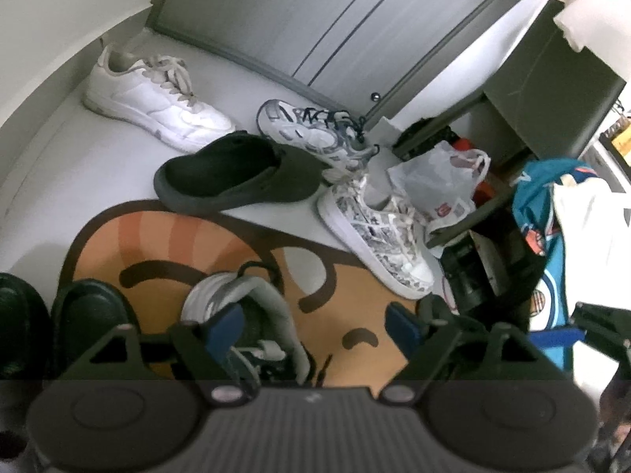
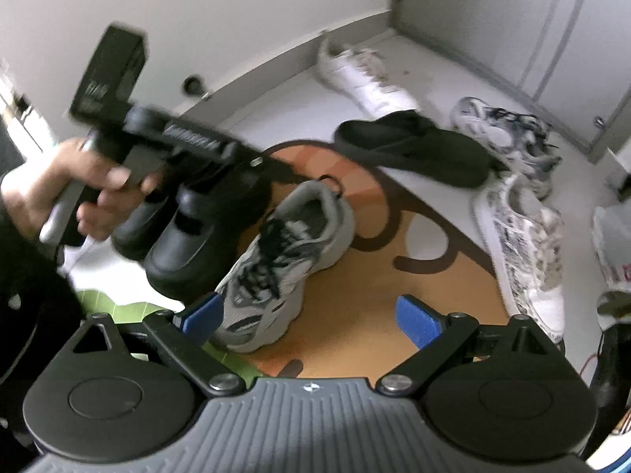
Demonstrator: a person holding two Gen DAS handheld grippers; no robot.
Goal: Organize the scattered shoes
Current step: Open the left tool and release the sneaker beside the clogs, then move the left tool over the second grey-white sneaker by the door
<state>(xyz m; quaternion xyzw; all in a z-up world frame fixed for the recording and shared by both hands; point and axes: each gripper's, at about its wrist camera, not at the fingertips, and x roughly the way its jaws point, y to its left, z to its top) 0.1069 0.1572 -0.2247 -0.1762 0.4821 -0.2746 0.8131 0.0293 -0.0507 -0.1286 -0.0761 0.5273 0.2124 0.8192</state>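
Note:
Several shoes lie on the floor. A grey sneaker (image 2: 276,260) stands on the orange mat (image 2: 355,276), next to a pair of black shoes (image 2: 189,236). My left gripper (image 1: 311,323) is open just above the grey sneaker's heel (image 1: 236,295). My right gripper (image 2: 311,315) is open, with its left pad beside the grey sneaker's toe. Farther off lie a black clog (image 1: 236,173), a white sneaker (image 1: 154,98), a silver-and-navy sneaker (image 1: 315,134) and a patterned white sneaker (image 1: 378,236).
A grey cabinet (image 1: 295,19) stands at the back. A plastic bag (image 1: 441,181), a dark box (image 1: 560,79) and a teal cloth (image 1: 552,236) crowd the right side. A green mat (image 2: 130,307) lies near the black shoes.

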